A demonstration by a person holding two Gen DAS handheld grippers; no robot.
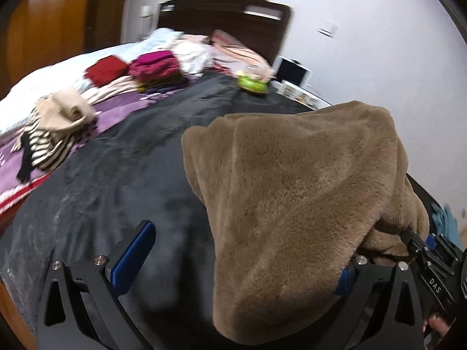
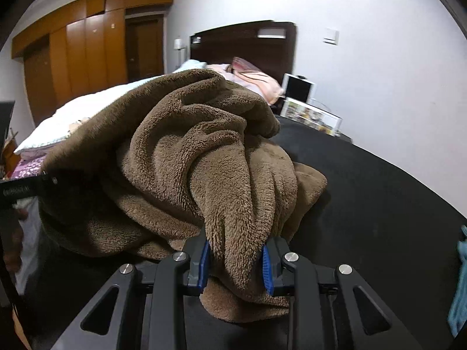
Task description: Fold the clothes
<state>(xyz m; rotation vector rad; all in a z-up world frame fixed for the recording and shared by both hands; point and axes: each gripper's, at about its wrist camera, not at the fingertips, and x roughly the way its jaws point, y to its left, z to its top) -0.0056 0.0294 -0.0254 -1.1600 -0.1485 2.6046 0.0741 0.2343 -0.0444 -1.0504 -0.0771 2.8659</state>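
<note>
Here, the right hand-held gripper (image 2: 235, 265) clamps a bunched fold of the brown fleece (image 2: 204, 151) above the black sheet (image 2: 379, 192) on the bed, while the left hand-held gripper (image 1: 233, 265) gapes wide, fleece draped over its right finger

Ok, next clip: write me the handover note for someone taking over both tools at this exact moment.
Left tool: open, brown fleece garment draped between its fingers and over the right-hand one, not pinched.
Right tool: shut on a bunched fold of the same garment.
Garment: a crumpled heap, at least partly resting on the dark blanket on the bed, no clean fold visible.
Done: a folded stack and a red folded piece sit further up the bed.
Left: spread and fold the brown garment; a striped and beige pile looks unfolded too.
</note>
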